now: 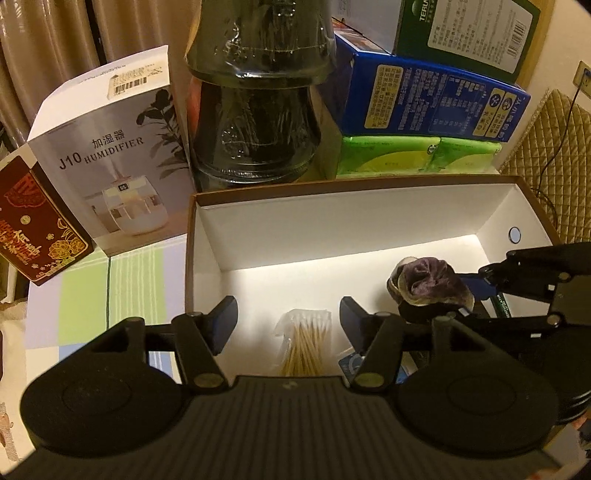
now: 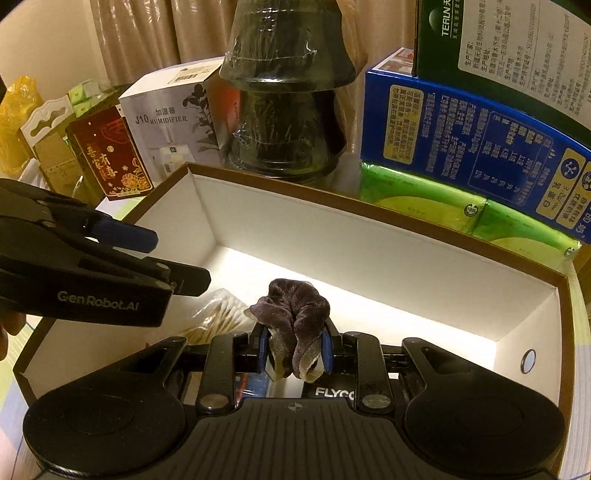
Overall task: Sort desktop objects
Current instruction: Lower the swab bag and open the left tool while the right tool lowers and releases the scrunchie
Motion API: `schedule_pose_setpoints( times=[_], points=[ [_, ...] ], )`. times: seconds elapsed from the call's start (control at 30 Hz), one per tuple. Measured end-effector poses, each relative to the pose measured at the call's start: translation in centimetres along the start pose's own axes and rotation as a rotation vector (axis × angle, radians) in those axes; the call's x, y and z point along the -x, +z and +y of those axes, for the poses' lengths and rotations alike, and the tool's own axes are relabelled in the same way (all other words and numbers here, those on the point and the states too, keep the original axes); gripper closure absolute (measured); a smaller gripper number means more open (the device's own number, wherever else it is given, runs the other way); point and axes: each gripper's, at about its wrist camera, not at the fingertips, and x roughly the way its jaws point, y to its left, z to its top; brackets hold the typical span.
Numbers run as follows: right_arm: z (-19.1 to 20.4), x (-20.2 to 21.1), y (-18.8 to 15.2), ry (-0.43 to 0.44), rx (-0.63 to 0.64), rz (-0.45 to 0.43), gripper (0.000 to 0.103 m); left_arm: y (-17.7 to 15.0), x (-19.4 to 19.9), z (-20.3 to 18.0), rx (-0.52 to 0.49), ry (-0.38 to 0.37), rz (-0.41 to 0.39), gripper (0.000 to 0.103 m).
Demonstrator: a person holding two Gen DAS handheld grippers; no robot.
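A brown cardboard box with a white inside [image 1: 343,229] [image 2: 369,236] stands in front of me. My left gripper [image 1: 288,317] is open over its near left part, above a clear bag of cotton swabs [image 1: 304,341] lying on the box floor; the bag also shows in the right wrist view [image 2: 218,314]. My right gripper [image 2: 295,349] is shut on a purple velvet scrunchie [image 2: 295,314] and holds it over the box, to the right of the left gripper; the scrunchie also shows in the left wrist view [image 1: 430,282]. A black FLYCO item [image 2: 332,392] lies under the right gripper.
Behind the box stand a humidifier carton [image 1: 110,155], a dark red gift box [image 1: 37,229], stacked black wrapped bowls [image 1: 255,110], green tissue packs [image 1: 417,155], a blue carton [image 1: 432,99] and a green carton [image 1: 465,33]. A striped cloth [image 1: 110,295] covers the table left of the box.
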Motion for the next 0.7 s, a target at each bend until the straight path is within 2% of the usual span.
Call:
schedule_pose_setpoints(
  times=[0.37,0.4,0.47,0.5,0.53,0.6,0.7],
  points=[
    [-0.1,0.2,0.4,-0.004,-0.012,-0.041,0.077,0.1,1.2,0.4,0.026,0.0,-0.026,0.047],
    [-0.2,0.3,0.4,-0.003,-0.01,-0.055,0.073,0.1,1.4,0.4,0.028,-0.001,-0.03,0.048],
    [-0.2,0.7,0.5,-0.018,-0.012,-0.103,0.04,0.3,1.9,0.6,0.038,0.003,-0.04,0.046],
    [-0.2,0.9,0.5,-0.051,-0.012,-0.125,0.035,0.3,2.1,0.7,0.043,0.0,-0.045,0.046],
    [-0.3,1.1,0.4,-0.067,-0.008,-0.144,0.032,0.3,2.4,0.7,0.047,0.0,-0.049,0.046],
    [-0.7,1.6,0.3,-0.033,-0.019,-0.158,0.031,0.2,2.9,0.8,0.052,-0.001,-0.058,0.045],
    [-0.9,2.3,0.0,-0.035,-0.02,-0.163,0.028,0.0,3.7,0.7,0.062,-0.004,-0.069,0.041]
  ],
)
